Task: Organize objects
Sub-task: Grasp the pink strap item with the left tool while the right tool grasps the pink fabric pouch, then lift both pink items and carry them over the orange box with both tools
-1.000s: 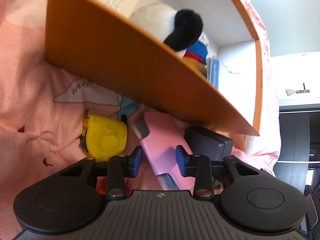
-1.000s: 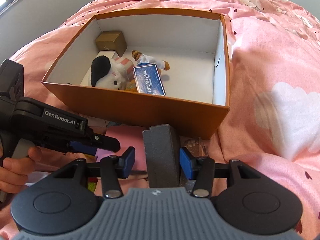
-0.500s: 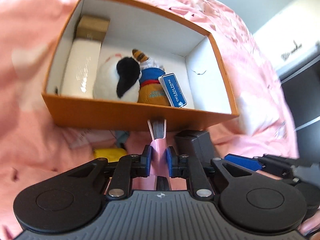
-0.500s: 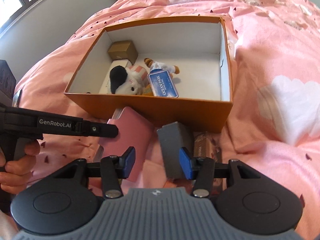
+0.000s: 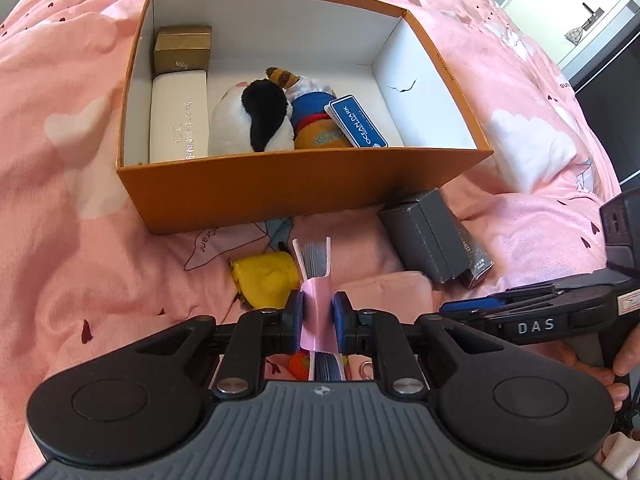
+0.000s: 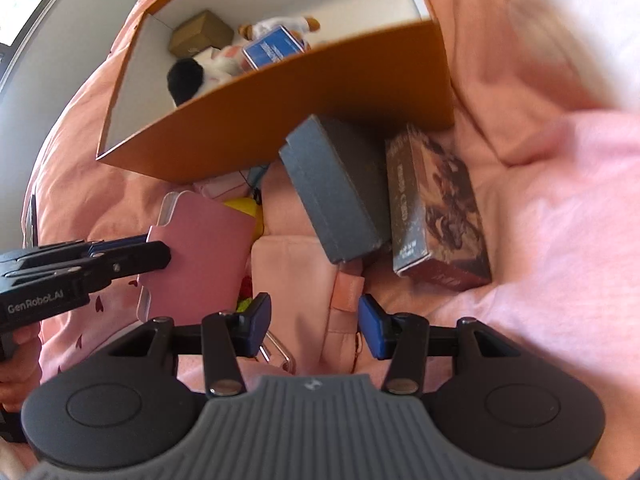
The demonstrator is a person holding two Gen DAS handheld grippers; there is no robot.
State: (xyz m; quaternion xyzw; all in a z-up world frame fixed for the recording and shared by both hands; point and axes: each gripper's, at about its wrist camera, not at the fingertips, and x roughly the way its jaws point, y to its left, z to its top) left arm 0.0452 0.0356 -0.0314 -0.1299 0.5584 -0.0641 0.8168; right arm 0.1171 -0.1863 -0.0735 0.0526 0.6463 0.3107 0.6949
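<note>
My left gripper (image 5: 316,320) is shut on a pink notebook (image 5: 316,304), held on edge above the bed in front of the orange box (image 5: 304,188). The notebook also shows in the right wrist view (image 6: 200,256), with the left gripper's fingers (image 6: 128,254) clamped on it. My right gripper (image 6: 314,324) is open and empty, low over a folded pink pouch (image 6: 296,292). A grey box (image 6: 336,188) and a dark printed box (image 6: 436,208) lie just beyond it, against the orange box (image 6: 280,112).
The orange box holds a gold box (image 5: 182,48), a white case (image 5: 178,116), a black-and-white plush (image 5: 256,120), a bear plush (image 5: 316,128) and a blue card (image 5: 358,120). A yellow tape measure (image 5: 266,278) lies on the pink bedding (image 5: 68,200). A dark cabinet (image 5: 612,92) stands at right.
My left gripper closed on the pink notebook and lifted it on edge, pulling back from the box. My right gripper dropped lower and closer over the pink pouch and grey box, staying open.
</note>
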